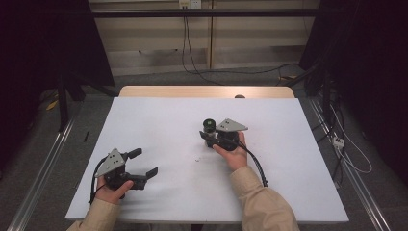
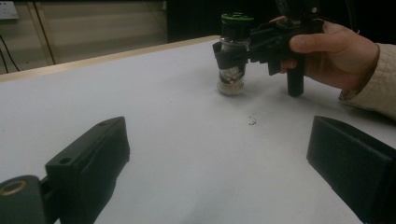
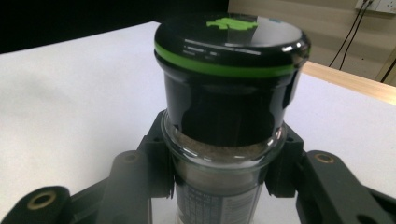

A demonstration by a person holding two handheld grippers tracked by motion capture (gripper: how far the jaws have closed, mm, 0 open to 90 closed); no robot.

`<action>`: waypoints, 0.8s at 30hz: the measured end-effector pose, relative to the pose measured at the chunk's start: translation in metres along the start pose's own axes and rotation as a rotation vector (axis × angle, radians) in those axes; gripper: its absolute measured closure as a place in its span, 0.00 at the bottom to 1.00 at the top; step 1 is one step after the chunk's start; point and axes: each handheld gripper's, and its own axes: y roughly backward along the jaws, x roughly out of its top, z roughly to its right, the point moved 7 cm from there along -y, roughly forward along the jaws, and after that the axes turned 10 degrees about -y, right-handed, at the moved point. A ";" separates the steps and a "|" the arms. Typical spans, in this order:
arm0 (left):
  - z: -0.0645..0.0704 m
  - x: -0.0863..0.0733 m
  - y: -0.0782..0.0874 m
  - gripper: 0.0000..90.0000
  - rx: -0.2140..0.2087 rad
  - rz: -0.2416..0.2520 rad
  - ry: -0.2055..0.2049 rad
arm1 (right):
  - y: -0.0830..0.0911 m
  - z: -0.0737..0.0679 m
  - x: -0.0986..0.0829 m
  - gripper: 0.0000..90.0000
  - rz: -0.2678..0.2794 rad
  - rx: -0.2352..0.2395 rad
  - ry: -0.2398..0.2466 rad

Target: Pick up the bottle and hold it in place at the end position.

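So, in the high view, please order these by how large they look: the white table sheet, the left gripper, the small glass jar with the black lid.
1. White table sheet, by far the largest.
2. Left gripper, its jaws open.
3. Small glass jar with black, green-ringed lid, held by the right gripper, the smallest.

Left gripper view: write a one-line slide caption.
Between open left jaws, the right gripper clamps an upright glass jar with a green-ringed black cap on the white table.
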 end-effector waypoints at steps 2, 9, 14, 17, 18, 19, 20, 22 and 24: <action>0.000 0.000 0.000 0.06 -0.001 0.000 -0.002 | -0.001 0.000 0.001 0.60 -0.001 0.001 0.001; 0.000 0.000 0.001 0.06 -0.003 -0.002 -0.007 | -0.007 -0.004 0.003 0.60 -0.012 0.014 0.012; -0.001 0.000 0.001 0.06 0.001 -0.001 0.000 | -0.008 -0.005 -0.002 0.60 -0.029 0.022 0.017; -0.001 0.000 0.001 0.06 0.003 0.001 0.001 | -0.008 -0.004 -0.002 0.60 -0.036 0.026 0.009; -0.001 0.000 0.001 0.06 0.002 0.000 0.001 | -0.007 -0.004 -0.002 0.59 -0.036 0.027 0.003; -0.001 0.001 0.000 0.06 0.000 0.000 -0.004 | -0.007 -0.003 -0.002 0.59 -0.036 0.029 0.000; 0.000 0.001 0.000 0.06 -0.002 0.000 -0.002 | -0.006 -0.003 -0.003 0.59 -0.039 0.024 -0.006; 0.000 0.001 -0.001 0.06 -0.001 0.002 -0.001 | -0.005 -0.002 -0.003 0.58 -0.048 0.018 -0.004; 0.000 0.001 -0.001 0.06 -0.001 0.001 0.000 | -0.005 -0.002 -0.004 0.58 -0.051 0.016 -0.009</action>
